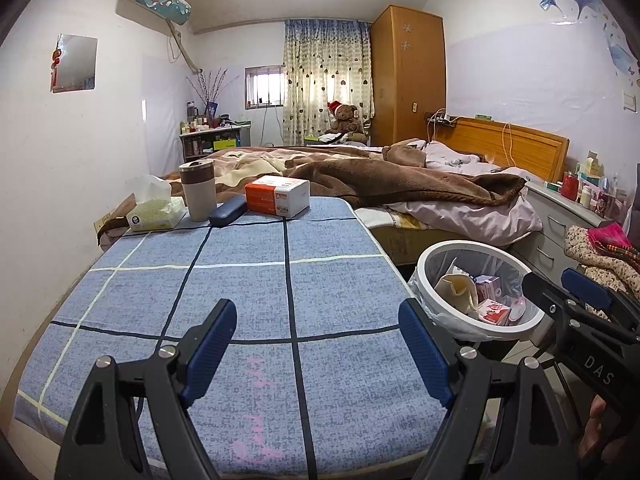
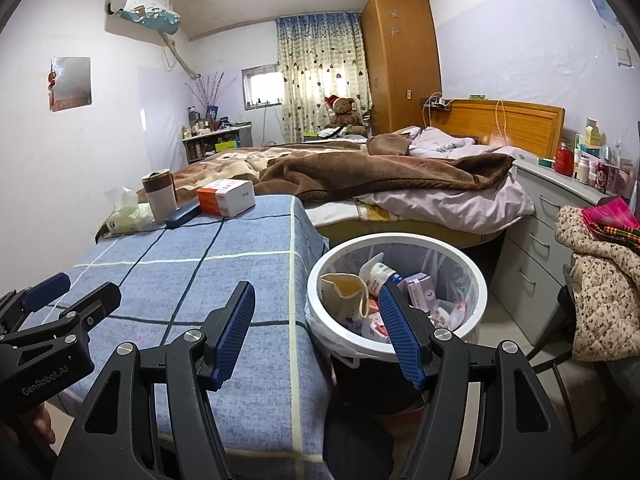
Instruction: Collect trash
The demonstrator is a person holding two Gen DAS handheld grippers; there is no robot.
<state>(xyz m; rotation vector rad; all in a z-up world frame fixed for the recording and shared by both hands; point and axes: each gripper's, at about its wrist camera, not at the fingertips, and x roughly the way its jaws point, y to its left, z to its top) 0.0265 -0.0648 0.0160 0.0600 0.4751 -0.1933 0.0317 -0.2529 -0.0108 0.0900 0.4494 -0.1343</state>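
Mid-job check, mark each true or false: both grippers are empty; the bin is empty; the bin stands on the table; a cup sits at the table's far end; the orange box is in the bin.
1. Both the left gripper and right gripper are empty: true, both open.
2. The bin is empty: false, it holds trash.
3. The bin stands on the table: false, it stands beside it.
4. A cup sits at the table's far end: true.
5. The orange box is in the bin: false, it is on the table.

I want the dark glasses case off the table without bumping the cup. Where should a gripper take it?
Grip the glasses case across its narrow width at the near, rounded end, coming from the table's front. It lies flat and long, its far end between the cup and the orange box.
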